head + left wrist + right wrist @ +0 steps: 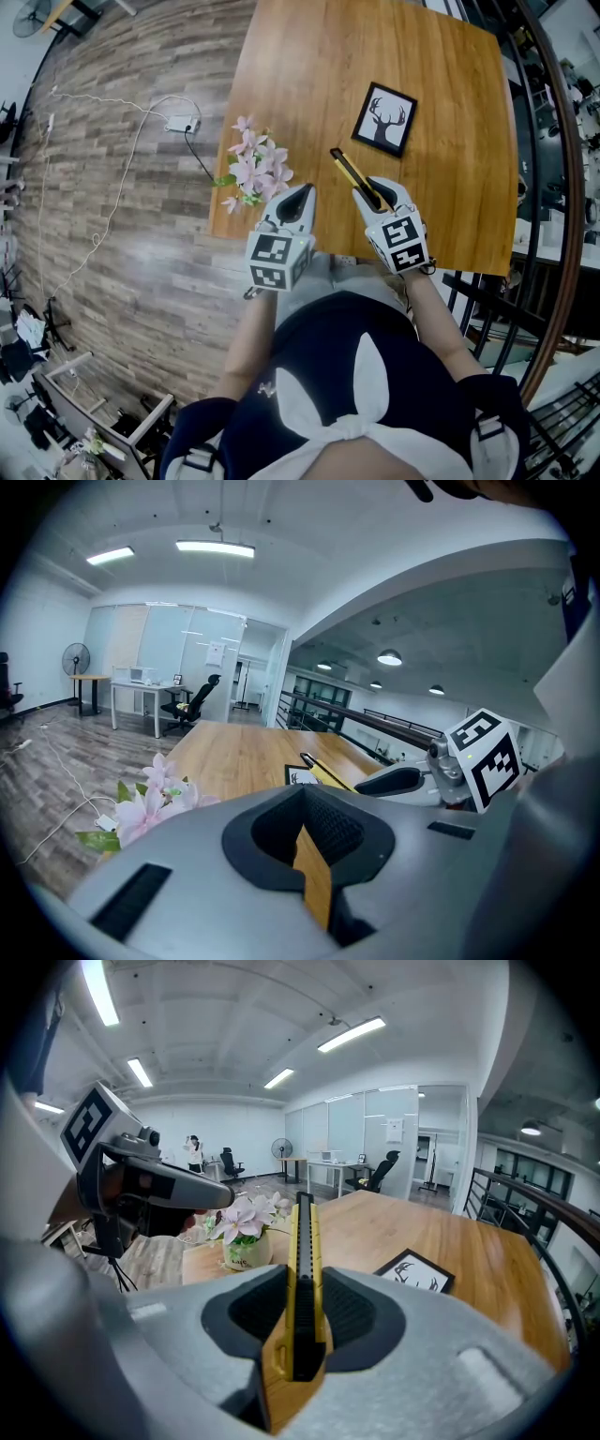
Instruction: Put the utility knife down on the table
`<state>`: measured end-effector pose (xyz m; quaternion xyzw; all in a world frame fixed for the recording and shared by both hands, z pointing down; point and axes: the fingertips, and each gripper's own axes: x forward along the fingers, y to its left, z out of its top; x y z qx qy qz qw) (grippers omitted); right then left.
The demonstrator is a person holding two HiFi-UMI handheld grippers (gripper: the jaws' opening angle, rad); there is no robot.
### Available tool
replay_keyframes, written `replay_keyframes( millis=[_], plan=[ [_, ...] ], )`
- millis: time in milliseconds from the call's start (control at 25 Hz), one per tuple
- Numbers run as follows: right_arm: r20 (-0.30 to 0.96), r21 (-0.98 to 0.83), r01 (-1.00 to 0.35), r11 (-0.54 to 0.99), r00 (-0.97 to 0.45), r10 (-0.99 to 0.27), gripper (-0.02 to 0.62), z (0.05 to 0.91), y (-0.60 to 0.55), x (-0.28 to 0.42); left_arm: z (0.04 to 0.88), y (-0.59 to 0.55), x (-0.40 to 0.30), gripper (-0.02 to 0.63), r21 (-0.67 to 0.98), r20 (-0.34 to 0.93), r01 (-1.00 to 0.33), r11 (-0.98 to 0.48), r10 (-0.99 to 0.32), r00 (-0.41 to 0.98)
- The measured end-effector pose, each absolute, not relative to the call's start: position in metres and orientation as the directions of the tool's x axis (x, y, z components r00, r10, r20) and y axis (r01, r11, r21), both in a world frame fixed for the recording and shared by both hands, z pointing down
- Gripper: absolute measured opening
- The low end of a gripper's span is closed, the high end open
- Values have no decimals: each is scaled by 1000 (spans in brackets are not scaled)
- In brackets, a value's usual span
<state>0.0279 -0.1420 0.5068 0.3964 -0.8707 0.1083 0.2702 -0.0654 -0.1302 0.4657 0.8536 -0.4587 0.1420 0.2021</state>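
Above wooden table, right claw, narrowly parted, clamps utility knife.

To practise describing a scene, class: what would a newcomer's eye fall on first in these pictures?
First, the yellow and black utility knife, clamped in the right tongs over the near part of the wooden table. Next, the pink flowers at the table's near left corner, and the framed deer picture lying further in, beyond the knife.

utility knife yellow-black | table brown woodgrain | flowers pink | frame black | floor grey-brown planks
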Motion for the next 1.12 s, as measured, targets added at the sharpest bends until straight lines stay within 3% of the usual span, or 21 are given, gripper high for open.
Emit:
replay_keyframes(
  millis=[1120],
  plan=[
    [643,5,-722,691,-527,-556,117,549,-151,21,481,-146,-69,17,219,470,-846,-485,-708,528]
  ],
)
